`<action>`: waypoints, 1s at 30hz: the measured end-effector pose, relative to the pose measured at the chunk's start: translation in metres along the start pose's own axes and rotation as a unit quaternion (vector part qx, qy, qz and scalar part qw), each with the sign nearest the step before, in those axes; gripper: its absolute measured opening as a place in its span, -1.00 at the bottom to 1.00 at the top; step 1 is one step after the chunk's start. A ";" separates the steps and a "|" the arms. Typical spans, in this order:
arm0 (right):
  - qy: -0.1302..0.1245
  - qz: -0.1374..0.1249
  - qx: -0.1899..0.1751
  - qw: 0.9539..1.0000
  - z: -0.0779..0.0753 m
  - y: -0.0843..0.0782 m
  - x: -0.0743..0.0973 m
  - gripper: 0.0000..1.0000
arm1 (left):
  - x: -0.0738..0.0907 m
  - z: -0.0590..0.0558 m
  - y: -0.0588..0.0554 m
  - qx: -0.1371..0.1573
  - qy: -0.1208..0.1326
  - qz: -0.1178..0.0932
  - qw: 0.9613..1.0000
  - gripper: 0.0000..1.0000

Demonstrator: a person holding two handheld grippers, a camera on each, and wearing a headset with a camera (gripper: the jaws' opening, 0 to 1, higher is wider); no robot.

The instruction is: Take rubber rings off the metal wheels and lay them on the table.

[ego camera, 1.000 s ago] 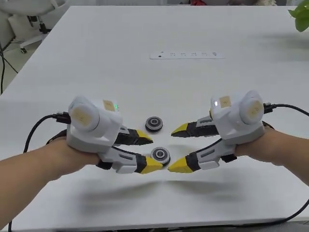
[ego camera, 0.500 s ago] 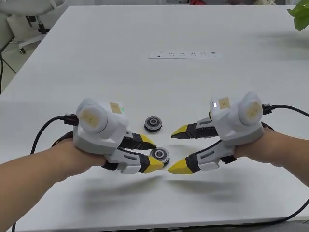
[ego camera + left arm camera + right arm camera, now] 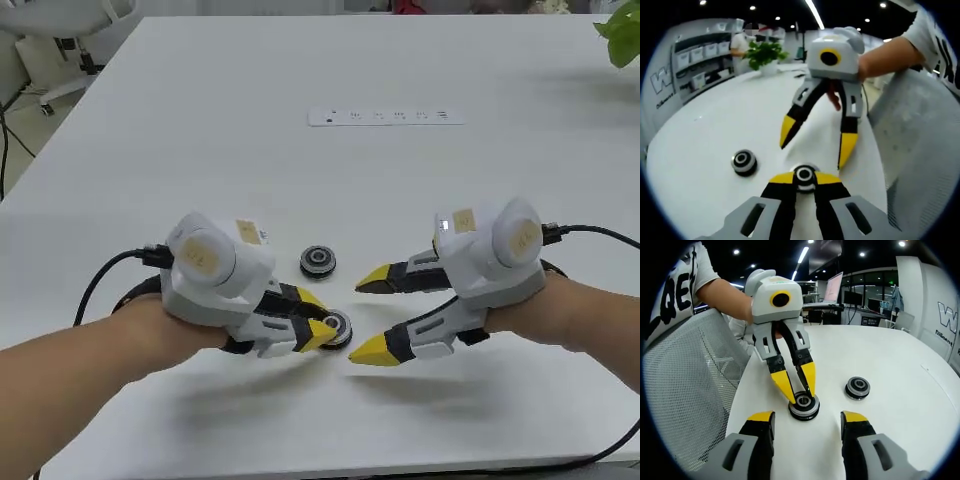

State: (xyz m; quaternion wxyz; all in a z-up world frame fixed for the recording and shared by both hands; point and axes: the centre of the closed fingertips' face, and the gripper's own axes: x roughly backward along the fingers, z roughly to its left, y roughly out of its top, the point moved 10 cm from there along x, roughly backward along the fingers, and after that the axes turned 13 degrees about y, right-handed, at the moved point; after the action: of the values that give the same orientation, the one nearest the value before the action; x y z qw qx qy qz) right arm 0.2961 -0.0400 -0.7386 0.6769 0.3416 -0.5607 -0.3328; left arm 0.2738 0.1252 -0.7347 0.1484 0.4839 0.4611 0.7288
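1. On the left of the head view, the left gripper (image 3: 322, 325) is held low over the table (image 3: 420, 200). Its jaws are drawn narrow, and its yellow tips are pressed on both sides of the near wheel (image 3: 336, 326), so this wheel is judged to be held.
2. The near wheel is seen lying flat on the table, between the two grippers. Its dark rubber ring is still seated around the metal hub.
3. The far wheel (image 3: 318, 260) is placed a little further back, near the first one but apart from it. It is touched by no gripper, and its ring is also in place.
4. On the right, the right gripper (image 3: 357, 318) is kept wide open. Its tips are pointed toward the near wheel and are close to it, but no contact is seen.
5. The task is judged to be at its beginning: both rings are still on their wheels, so two rings are left to be pulled off and laid down. The first wheel is only being steadied, probably so that its ring can be caught by the open gripper.
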 end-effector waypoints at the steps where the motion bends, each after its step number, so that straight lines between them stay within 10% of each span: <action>1: 0.000 0.000 0.000 1.000 0.000 0.000 0.000 -0.03 | 0.000 0.000 0.000 0.000 0.001 0.000 1.000 -0.71; 30: 0.006 -0.020 -0.054 0.998 0.001 -0.004 -0.018 -0.36 | 0.001 -0.002 0.000 -0.022 0.018 -0.001 1.000 -0.74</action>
State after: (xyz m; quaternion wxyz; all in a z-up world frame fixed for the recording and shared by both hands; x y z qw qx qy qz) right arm 0.2922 -0.0276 -0.7515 0.6911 0.3180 -0.5305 -0.3740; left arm 0.2713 0.1245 -0.7346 0.1519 0.4670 0.4477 0.7473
